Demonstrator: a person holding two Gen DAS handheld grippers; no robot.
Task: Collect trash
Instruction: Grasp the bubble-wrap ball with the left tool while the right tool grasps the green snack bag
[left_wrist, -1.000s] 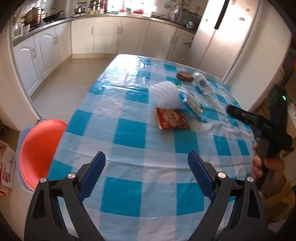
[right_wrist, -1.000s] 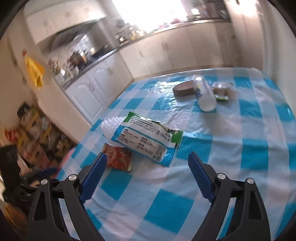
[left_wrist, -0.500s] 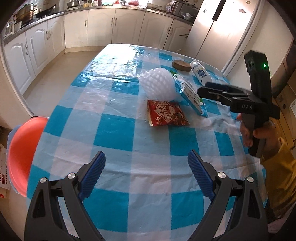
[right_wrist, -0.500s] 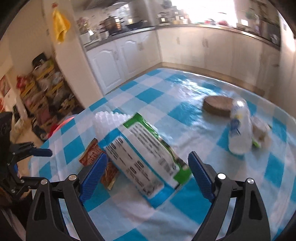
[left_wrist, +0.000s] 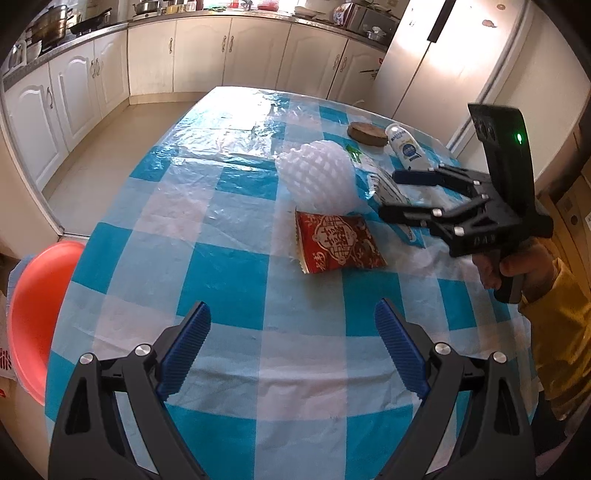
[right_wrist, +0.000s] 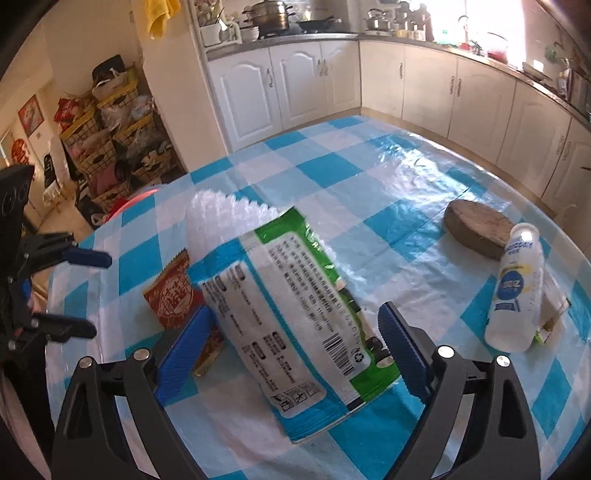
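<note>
My right tongs (right_wrist: 293, 343) stand wide open with the white-and-green wrapper (right_wrist: 291, 314) between the fingers at the frame's centre, neither pad touching it. My left tongs (left_wrist: 291, 345) gape empty over the checked tablecloth (left_wrist: 221, 266), low in their frame. The red packet (left_wrist: 338, 242) lies mid-frame beside the white foam net (left_wrist: 317, 177); a bottle (right_wrist: 515, 291) lies at right.

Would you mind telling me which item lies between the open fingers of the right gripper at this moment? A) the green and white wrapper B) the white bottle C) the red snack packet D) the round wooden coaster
A: in the right wrist view the right gripper is open with its fingers on either side of the green and white wrapper, not yet closed on it.
</note>
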